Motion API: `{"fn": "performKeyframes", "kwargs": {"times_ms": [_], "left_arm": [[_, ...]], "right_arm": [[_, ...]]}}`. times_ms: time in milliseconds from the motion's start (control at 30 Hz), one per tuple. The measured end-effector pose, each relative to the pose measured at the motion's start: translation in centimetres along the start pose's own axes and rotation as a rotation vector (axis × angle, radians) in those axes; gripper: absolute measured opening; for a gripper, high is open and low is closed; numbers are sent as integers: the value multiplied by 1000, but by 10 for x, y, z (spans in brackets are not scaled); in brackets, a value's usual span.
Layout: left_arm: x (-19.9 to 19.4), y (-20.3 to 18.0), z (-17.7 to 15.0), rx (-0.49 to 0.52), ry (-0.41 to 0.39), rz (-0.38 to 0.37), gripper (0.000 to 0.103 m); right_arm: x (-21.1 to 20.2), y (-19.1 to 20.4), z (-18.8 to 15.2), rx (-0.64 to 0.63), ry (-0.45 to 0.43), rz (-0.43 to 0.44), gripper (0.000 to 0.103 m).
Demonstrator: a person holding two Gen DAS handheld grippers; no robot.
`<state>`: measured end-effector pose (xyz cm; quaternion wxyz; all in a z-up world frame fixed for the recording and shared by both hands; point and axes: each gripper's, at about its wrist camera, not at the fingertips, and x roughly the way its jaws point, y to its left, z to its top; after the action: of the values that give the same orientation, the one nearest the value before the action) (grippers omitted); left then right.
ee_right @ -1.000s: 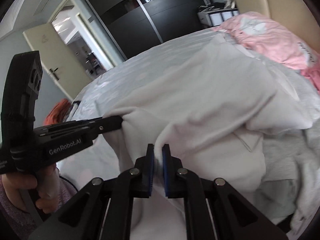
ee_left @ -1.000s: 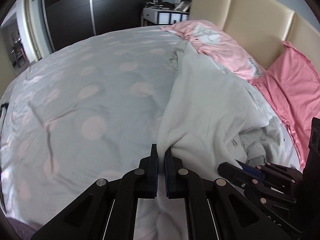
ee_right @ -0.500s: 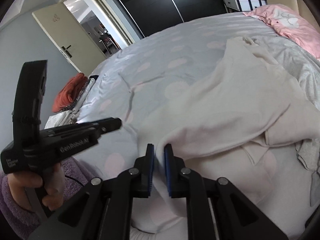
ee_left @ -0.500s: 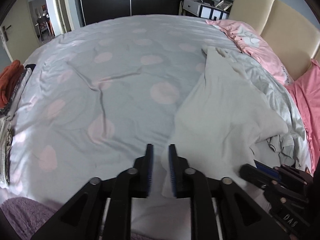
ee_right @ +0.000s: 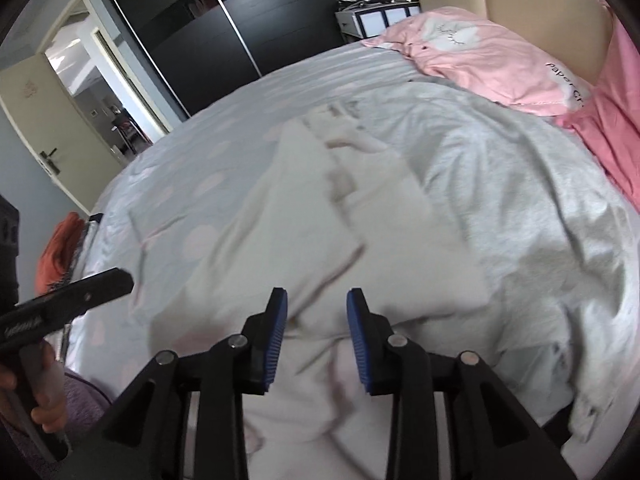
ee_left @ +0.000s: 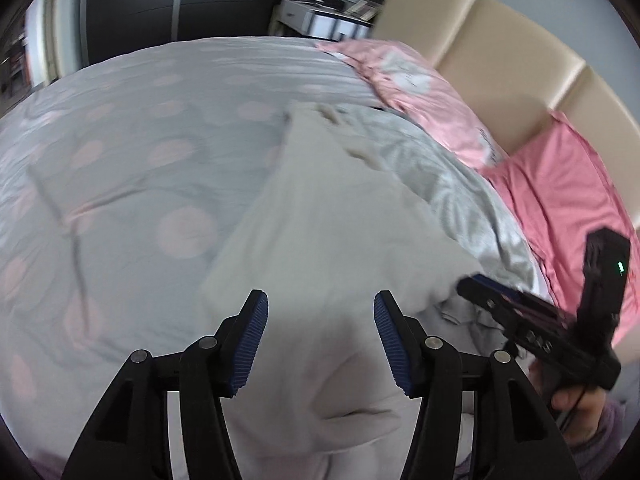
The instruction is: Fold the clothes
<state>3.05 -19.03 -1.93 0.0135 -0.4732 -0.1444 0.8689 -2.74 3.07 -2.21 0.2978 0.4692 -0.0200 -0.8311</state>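
Note:
A cream-white garment [ee_left: 328, 240] lies spread lengthwise on the bed, its near hem under both grippers; it also shows in the right wrist view [ee_right: 304, 248]. A grey garment [ee_right: 520, 208] lies crumpled beside it on the right. My left gripper [ee_left: 320, 312] is open and empty just above the white garment's near end. My right gripper [ee_right: 316, 312] is open and empty over the same hem. The right gripper also shows in the left wrist view [ee_left: 480, 292], and the left gripper in the right wrist view [ee_right: 116, 280].
The bed has a grey duvet with pink dots [ee_left: 120, 184]. Pink pillows [ee_right: 480, 56] lie against a beige headboard [ee_left: 500, 64]. Orange and other clothes [ee_right: 56, 248] are stacked at the bed's left edge. A dark wardrobe [ee_right: 240, 32] and an open door stand behind.
Both grippers were shut on the white garment's hem and pulled it flat toward me. Now both have opened and let it go; it lies on the bed.

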Motion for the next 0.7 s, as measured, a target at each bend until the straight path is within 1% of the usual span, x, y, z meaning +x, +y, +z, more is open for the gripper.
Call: {"fn": "performKeyframes", "kwargs": {"times_ms": [33, 100, 200, 333, 400, 467, 533, 567, 600, 633, 667, 700], "left_arm": [[8, -9, 4, 13, 11, -13, 65], [27, -26, 11, 35, 31, -44, 65], [56, -49, 19, 61, 66, -73, 66], [94, -67, 20, 87, 129, -46, 66], [112, -67, 20, 64, 159, -35, 66], [125, -63, 21, 23, 174, -25, 66], [132, -60, 23, -8, 164, -16, 64], [131, -57, 24, -19, 155, -16, 60], [130, -54, 25, -29, 148, -16, 49], [129, -51, 26, -39, 140, -17, 39], [126, -47, 28, -46, 131, -23, 35], [119, -43, 29, -50, 116, -31, 24]], "right_arm": [[2, -7, 6, -8, 4, -20, 39], [7, -22, 15, -14, 6, -58, 41], [16, -49, 20, 14, -2, -79, 41], [34, -79, 15, 97, 20, -28, 41], [43, -86, 13, 121, 34, -3, 41], [46, -87, 15, 123, 23, 4, 40], [48, -84, 16, 116, 7, 6, 31], [49, -83, 17, 112, -1, 7, 25], [50, -82, 18, 107, -9, 7, 21], [48, -79, 19, 92, -19, 4, 15], [47, -76, 19, 77, -29, 0, 14], [46, -74, 19, 63, -39, -3, 13]]}}
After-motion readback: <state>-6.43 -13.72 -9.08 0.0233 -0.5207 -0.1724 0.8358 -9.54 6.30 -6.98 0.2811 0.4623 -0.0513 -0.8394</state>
